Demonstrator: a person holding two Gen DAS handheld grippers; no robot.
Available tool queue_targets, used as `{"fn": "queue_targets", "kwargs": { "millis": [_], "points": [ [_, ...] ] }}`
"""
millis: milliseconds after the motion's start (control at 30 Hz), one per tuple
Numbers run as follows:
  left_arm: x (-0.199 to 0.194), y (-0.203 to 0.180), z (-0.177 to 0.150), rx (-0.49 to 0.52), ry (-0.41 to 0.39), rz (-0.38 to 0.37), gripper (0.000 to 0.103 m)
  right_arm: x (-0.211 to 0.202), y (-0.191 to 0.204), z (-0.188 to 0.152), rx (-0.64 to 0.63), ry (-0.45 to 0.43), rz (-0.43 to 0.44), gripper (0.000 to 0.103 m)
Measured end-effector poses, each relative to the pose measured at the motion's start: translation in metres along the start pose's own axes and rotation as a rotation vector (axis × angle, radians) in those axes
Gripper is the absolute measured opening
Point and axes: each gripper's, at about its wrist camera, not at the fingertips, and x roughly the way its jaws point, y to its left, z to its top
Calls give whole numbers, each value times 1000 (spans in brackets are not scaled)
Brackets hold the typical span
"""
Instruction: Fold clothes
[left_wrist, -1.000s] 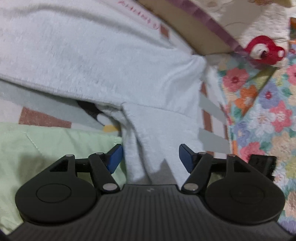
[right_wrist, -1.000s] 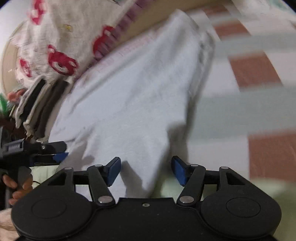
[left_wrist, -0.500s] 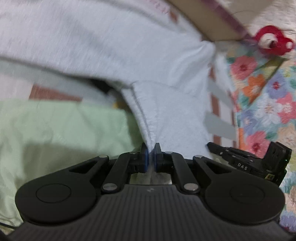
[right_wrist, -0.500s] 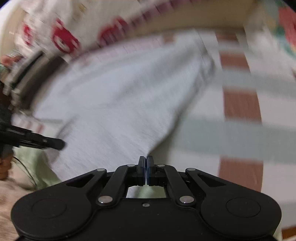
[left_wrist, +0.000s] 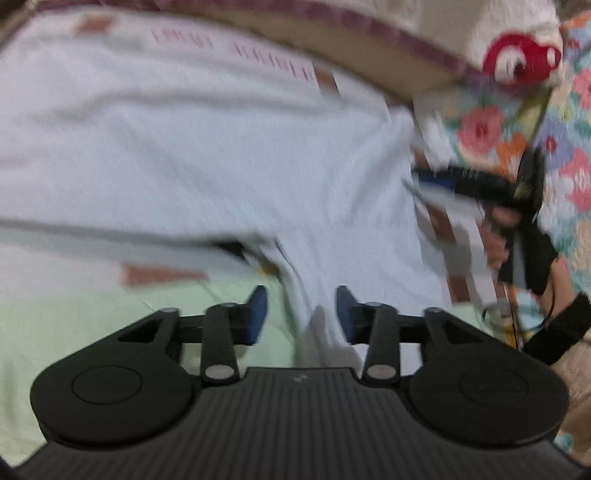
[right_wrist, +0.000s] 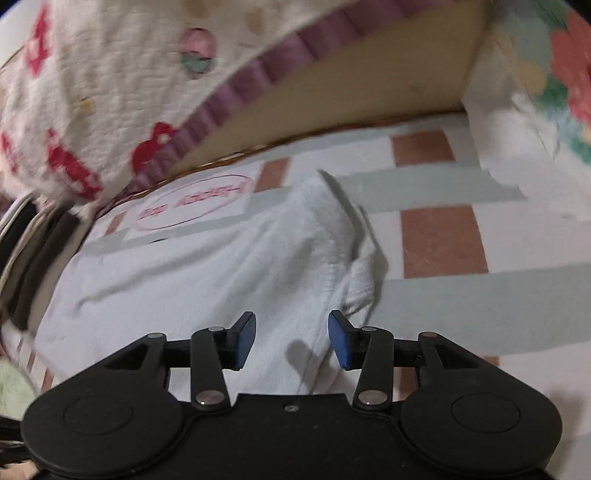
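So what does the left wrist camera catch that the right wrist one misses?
Only the left wrist view shows the right gripper held in a hand, plus a pale green cloth. Only the right wrist view shows a red oval print on the checked sheet. Both show the white garment between open jaws.

Fuzzy white cloth garment (right_wrist: 207, 266) lies on smooth checked fabric sheet (right_wrist: 439, 240).

A bed covered by a checked sheet (right_wrist: 439, 240) of white, grey and rust squares carries everything. A white garment (right_wrist: 207, 266) lies spread flat directly on it. A pale green cloth (left_wrist: 92, 317) lies at the near edge, and a floral blanket (left_wrist: 565, 155) along the right edge.
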Motion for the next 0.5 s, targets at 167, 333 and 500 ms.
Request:
{"fn": "queue_targets", "kwargs": {
  "millis": [167,333,500],
  "points": [
    [2,35,44,-29,-62,69,44,19,-5,-4,32,-22,-46,52],
    [37,58,91,-1,-120,113,45,23,-14,4,107,-102,-1,62],
    [59,80,96,-14,-175,209,45,30,7,9,-21,-144,-67,12]
  ]
}}
